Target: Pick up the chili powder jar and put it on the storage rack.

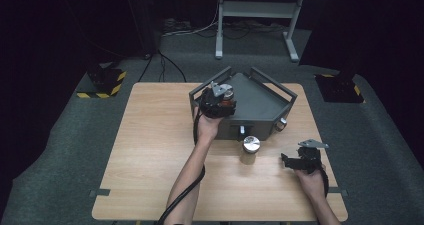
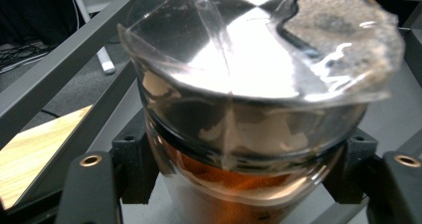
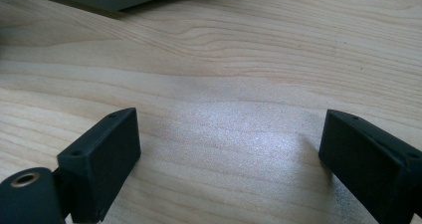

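Observation:
My left gripper [image 1: 218, 104] is over the near left part of a grey railed tray [image 1: 265, 102]. It is shut on a clear lidded jar [image 1: 227, 96] with brown contents. In the left gripper view the jar [image 2: 249, 109] sits close up, with both black pads pressed to its sides and the left gripper [image 2: 244, 169] around its lower half. Another jar with a shiny silver lid [image 1: 250, 150] stands on the wooden table [image 1: 150, 150] just in front of the tray. My right gripper [image 1: 287, 161] hovers low at the right, open, with bare wood between its jaws [image 3: 229, 154].
A small round object [image 1: 281, 125] rests against the tray's right front side. The tray's grey rails [image 2: 64, 64] run close on the left of the held jar. Beyond the table stand a white frame [image 1: 255, 15] and a yellow-striped base [image 1: 102, 82].

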`<state>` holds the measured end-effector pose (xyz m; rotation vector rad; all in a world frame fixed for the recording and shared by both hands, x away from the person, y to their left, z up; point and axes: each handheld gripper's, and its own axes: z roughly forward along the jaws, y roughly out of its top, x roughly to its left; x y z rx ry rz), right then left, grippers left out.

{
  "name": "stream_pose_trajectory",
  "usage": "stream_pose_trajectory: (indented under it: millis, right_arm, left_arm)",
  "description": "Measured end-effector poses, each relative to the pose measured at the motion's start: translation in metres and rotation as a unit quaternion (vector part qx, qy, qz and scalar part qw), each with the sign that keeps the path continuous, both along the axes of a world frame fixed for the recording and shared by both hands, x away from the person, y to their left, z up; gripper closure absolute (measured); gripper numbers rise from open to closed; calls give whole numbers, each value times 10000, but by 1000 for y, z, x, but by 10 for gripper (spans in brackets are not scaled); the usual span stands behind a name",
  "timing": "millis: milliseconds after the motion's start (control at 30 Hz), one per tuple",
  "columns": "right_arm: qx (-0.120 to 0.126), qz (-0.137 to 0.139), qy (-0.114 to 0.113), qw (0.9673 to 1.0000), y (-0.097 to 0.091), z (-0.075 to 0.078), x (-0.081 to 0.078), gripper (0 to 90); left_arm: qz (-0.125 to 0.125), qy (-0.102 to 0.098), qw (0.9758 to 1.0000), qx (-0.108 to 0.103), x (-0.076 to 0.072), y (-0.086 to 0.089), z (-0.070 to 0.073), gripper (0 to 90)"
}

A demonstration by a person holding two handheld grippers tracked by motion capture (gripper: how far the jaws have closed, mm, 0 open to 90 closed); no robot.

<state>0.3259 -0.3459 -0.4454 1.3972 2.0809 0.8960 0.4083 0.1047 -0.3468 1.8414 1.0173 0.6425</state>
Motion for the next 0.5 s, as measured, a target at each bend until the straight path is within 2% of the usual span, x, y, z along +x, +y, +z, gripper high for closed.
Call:
stream_pose_trajectory:
  millis: [100, 267, 500]
  right_arm:
    - [0, 0, 0, 10000, 0, 0, 0, 92]
    - [-1, -7, -1, 10000, 0, 0, 0, 92]
    - [-1, -8, -1, 10000, 0, 0, 0, 92]
  left_arm:
    - [-64, -8, 10000, 67, 1, 1, 1, 296]
    - [-121, -31, 9999, -17, 0, 4, -2, 186]
    - [39, -110, 9999, 54, -7, 2, -4, 57]
